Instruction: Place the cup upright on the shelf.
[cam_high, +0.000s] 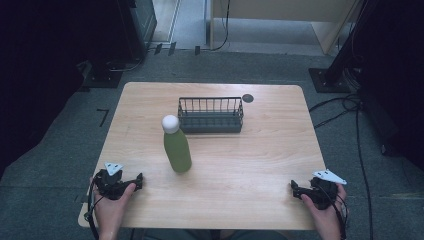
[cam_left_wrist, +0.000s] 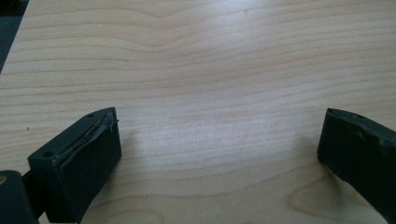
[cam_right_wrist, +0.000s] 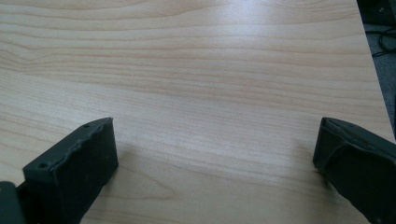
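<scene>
Both the left gripper (cam_high: 131, 182) and right gripper (cam_high: 299, 191) are resting wide open, empty, near the bottle (cam_high: 177, 145), nothing yet grasped.

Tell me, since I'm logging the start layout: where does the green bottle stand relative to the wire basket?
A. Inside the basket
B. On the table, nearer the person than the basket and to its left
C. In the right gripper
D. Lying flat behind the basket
B: the green bottle stands upright on the table, in front and left of the wire basket, outside it.
</scene>
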